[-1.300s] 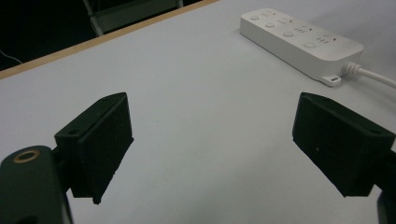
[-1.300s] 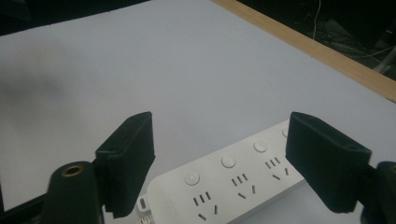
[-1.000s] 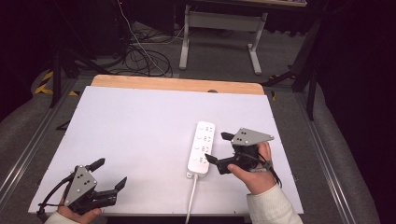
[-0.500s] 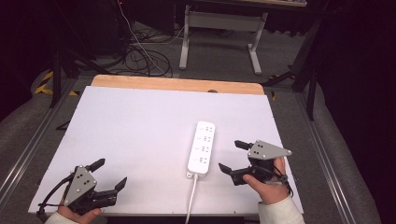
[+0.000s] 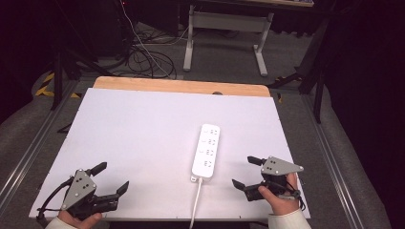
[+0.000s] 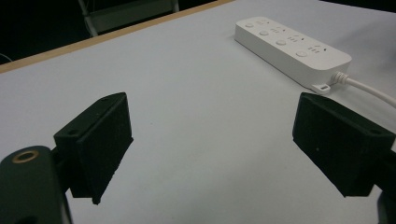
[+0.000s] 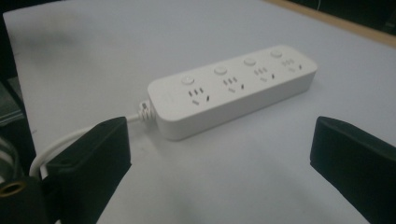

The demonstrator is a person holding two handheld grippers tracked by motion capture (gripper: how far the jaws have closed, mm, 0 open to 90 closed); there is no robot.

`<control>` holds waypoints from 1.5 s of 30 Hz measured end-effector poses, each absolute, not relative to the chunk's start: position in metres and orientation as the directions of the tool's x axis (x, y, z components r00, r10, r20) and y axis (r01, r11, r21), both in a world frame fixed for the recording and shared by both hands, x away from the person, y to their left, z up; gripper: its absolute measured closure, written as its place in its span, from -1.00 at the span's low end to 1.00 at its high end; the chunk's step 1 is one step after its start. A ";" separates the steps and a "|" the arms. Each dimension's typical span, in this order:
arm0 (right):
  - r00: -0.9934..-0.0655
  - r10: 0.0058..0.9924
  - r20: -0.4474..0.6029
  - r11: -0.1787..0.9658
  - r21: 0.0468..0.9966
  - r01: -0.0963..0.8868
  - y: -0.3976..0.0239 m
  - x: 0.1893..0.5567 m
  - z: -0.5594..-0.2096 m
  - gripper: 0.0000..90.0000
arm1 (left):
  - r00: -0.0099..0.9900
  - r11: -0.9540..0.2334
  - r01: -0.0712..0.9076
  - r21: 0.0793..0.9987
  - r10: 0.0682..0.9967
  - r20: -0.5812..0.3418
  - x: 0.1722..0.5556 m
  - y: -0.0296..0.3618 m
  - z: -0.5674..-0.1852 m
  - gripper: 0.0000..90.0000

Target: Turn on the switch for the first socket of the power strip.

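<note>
Right gripper view: the right gripper has its fingers spread wide with nothing between them, having just been opening further. Just ahead of the fingertips and apart from them lies the power strip, a white four-outlet bar flat on the tabletop, its near short end toward the left finger. From that end its cord curves back past the left finger. High view: the right gripper sits to the right of the power strip and slightly nearer the person; the cord runs off the near tabletop edge. The left gripper rests well apart at the tabletop's near left, its fingers likewise spread and empty. Left gripper view: the power strip lies far beyond the right finger.

Handling, as judged: the casing looks like rigid moulded plastic, light to moderate in weight, smooth and somewhat slippery, not fragile. Its long flat side walls offer the best hold; fingers placed across the narrow width near mid-length should keep it level. The stiff-looking cord may drag or swing the near end, so a grip closer to that end, clear of the switches, could steady it.
</note>
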State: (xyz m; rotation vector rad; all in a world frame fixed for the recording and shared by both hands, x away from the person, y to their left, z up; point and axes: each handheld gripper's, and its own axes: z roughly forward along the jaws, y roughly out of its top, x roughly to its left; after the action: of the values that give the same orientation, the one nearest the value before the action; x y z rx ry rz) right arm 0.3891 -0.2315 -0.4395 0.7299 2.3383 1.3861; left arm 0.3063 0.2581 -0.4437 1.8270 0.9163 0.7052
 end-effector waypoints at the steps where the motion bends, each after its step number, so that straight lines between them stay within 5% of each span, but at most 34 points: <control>1: -0.818 0.575 -0.004 0.401 0.873 0.278 -0.233 0.389 -0.442 -0.90 | 0.558 -0.286 0.282 0.916 0.825 0.086 0.306 0.258 -0.443 -0.72; 24: -0.808 0.588 0.042 0.417 0.840 0.347 -0.249 0.380 -0.491 -0.83 | 0.576 -0.323 0.289 0.901 0.811 0.106 0.300 0.262 -0.449 -0.75; 45: -0.800 0.600 0.013 0.392 0.867 0.308 -0.256 0.377 -0.484 -0.84 | 0.538 -0.311 0.313 0.898 0.837 0.102 0.307 0.264 -0.452 -0.74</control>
State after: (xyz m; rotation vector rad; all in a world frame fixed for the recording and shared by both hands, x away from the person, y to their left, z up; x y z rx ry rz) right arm 0.3772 -0.2564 -0.4841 0.7933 2.3521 1.3686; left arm 0.3069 0.2638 -0.4522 1.8686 0.9429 0.7255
